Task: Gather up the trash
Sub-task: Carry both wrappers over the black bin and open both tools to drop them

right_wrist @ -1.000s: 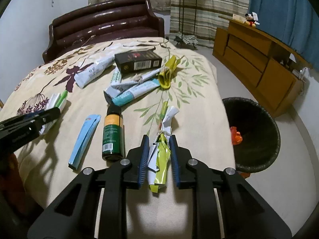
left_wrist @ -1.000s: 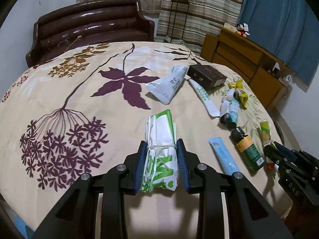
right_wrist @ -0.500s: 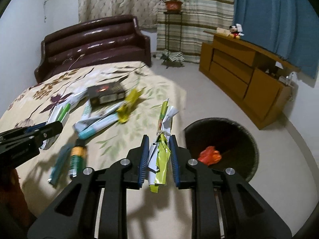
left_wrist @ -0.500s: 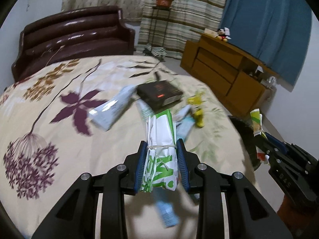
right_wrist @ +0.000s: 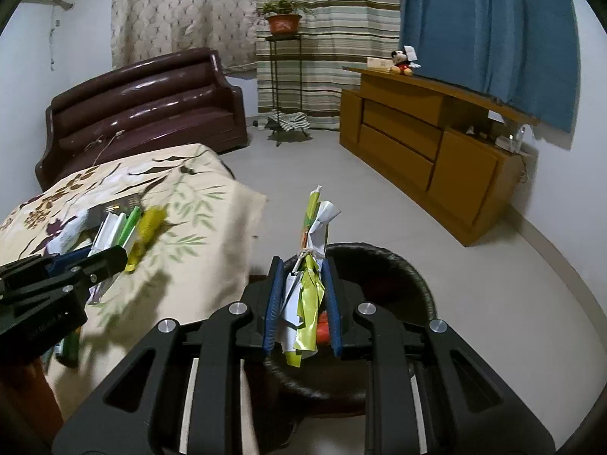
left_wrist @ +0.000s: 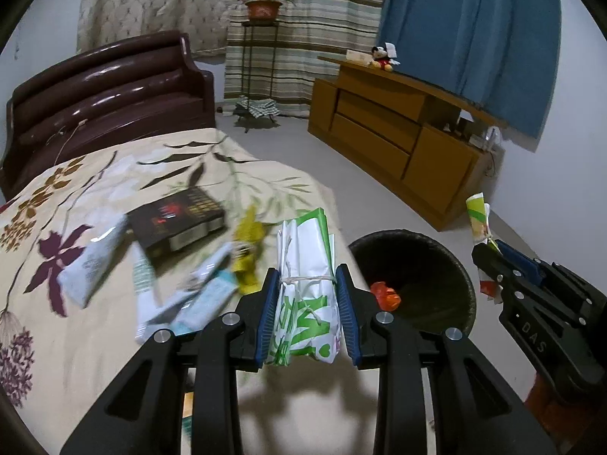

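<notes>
My left gripper (left_wrist: 306, 284) is shut on a white and green wrapper bundle (left_wrist: 306, 284) tied with string, held above the bed's right edge. My right gripper (right_wrist: 302, 269) is shut on a yellow-green and white wrapper bundle (right_wrist: 308, 295), directly above the black trash bin (right_wrist: 402, 273). The bin also shows in the left wrist view (left_wrist: 428, 258), with a red scrap (left_wrist: 385, 295) inside. The right gripper shows at that view's right edge (left_wrist: 489, 254). The left gripper shows at the left of the right wrist view (right_wrist: 110, 258).
More trash lies on the floral bedspread (left_wrist: 76, 341): a dark box (left_wrist: 176, 220), a yellow wrapper (left_wrist: 248, 250), white and teal tubes (left_wrist: 189, 299). A brown sofa (left_wrist: 102, 102), a wooden cabinet (left_wrist: 398, 140) and a plant stand (left_wrist: 261, 57) stand beyond on the grey floor.
Both grippers have swung right, from over the bed toward the bin, each keeping its bundle. The right gripper now sits over the bin's opening.
</notes>
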`<move>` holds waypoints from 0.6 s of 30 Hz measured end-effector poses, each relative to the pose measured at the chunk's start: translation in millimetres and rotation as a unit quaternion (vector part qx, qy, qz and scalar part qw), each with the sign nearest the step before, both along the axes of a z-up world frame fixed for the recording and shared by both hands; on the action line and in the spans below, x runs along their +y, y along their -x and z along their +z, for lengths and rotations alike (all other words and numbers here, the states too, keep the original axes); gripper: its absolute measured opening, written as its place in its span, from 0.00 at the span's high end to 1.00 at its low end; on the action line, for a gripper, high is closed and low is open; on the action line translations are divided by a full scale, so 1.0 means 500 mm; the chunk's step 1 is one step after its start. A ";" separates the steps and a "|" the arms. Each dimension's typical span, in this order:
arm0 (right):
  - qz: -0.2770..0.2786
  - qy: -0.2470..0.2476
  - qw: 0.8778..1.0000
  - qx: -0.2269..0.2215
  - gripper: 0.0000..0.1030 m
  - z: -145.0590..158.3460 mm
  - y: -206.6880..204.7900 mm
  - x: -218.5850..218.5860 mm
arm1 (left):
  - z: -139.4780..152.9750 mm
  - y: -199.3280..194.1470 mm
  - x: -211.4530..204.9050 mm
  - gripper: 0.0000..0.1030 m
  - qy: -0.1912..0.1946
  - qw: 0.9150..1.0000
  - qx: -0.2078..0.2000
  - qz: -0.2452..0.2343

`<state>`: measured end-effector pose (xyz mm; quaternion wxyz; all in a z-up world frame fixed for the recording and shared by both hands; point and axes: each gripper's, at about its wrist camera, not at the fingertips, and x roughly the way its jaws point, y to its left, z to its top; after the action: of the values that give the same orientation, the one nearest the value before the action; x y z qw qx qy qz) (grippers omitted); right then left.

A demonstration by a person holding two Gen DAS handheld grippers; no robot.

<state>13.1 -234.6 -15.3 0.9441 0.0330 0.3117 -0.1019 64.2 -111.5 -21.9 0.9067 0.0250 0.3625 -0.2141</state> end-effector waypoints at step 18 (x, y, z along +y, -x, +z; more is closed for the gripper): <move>-0.032 -0.012 0.999 -0.004 0.79 -0.044 -0.030 -0.130 | -0.026 -0.050 -0.148 0.69 -0.027 0.999 -0.002 -0.023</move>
<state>28.0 -299.7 -37.1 0.9410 0.0551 0.3081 -0.1284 89.4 -185.5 -34.9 0.9011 0.0578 0.3660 -0.2252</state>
